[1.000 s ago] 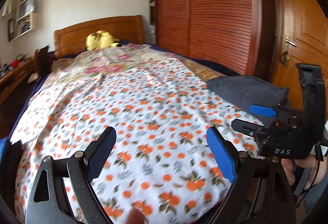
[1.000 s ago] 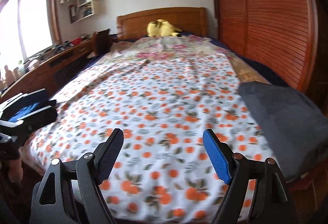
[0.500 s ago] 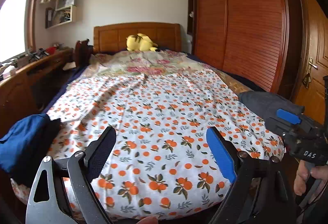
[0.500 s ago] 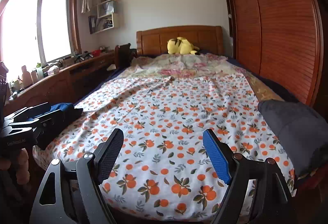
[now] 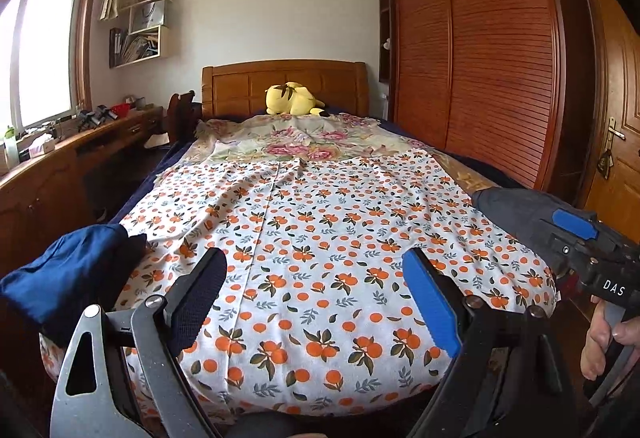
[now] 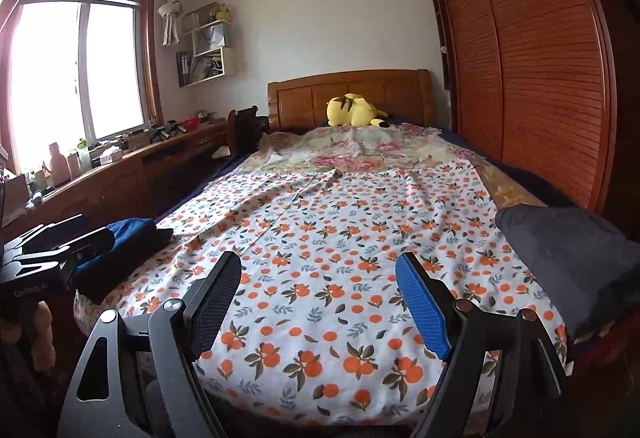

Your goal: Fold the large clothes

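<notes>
1. Orange-printed white cotton, a large garment (image 5: 320, 246) with a seam down its middle, is seen spread flat over the near half of the bed (image 5: 460, 165), its hem draped over the foot edge.
2. The cloth is judged light, soft and limp; it would sag and crease when lifted, so a grip is best taken at the two near corners, by the hem.
3. The left gripper (image 5: 316, 302) is held with its jaws spread wide and nothing between them, above the near edge.
4. The right gripper (image 6: 318, 304) is likewise spread and empty, level with the foot of the bed.
5. A folded blue garment (image 5: 68, 274) is seen at the near left corner, a folded grey garment (image 6: 568, 262) at the near right.
6. A floral bedspread (image 5: 304, 137) and a yellow plush toy (image 5: 292, 99) are seen by the wooden headboard (image 5: 240, 85).
7. The room is bounded by a louvred wardrobe (image 5: 480, 57), a window (image 6: 76, 69) and a cluttered wooden desk (image 6: 132, 165).
</notes>
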